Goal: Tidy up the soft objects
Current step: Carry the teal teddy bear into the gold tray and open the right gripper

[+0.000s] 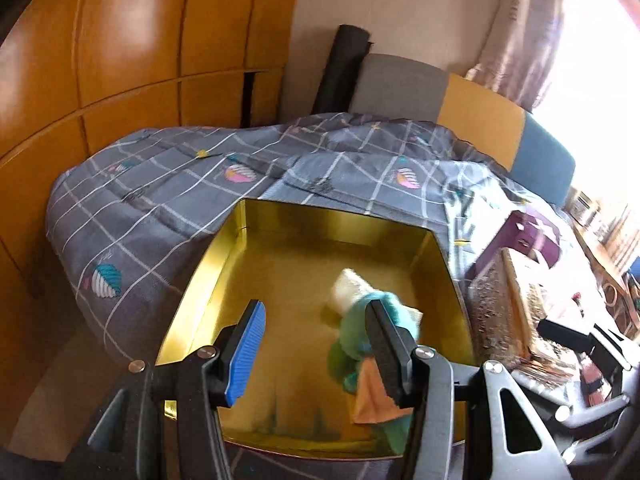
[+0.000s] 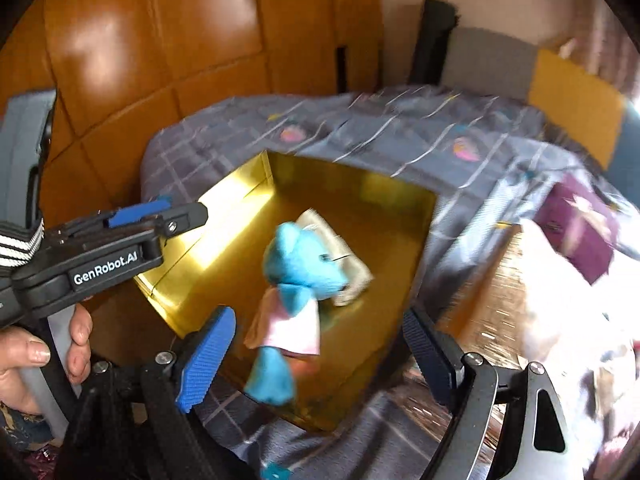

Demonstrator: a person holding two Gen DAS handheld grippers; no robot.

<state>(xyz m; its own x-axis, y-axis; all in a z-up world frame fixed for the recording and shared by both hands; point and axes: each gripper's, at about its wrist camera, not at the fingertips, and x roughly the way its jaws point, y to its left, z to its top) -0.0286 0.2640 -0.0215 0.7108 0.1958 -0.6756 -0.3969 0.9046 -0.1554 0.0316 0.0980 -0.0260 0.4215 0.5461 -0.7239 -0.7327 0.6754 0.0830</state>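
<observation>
A gold box (image 1: 224,264) stands open on the bed; it also shows in the right wrist view (image 2: 224,248). Inside lie a blue plush toy in a pink dress (image 2: 296,276) and a folded white cloth (image 2: 352,268) behind it. In the left wrist view the toy (image 1: 356,344) looks teal with an orange dress, and the cloth (image 1: 348,288) lies past it. My left gripper (image 1: 316,344) is open above the box, its right finger (image 1: 388,344) in front of the toy. My right gripper (image 2: 320,356) is open and empty just above the toy. The left gripper (image 2: 176,216) shows at the left of the right wrist view.
A grey checked quilt (image 1: 160,200) covers the bed around the box. A purple box (image 1: 532,236) and a glittery box (image 1: 500,304) stand to the right. Wooden wardrobe doors (image 1: 120,40) line the left. A padded headboard (image 1: 476,108) is behind.
</observation>
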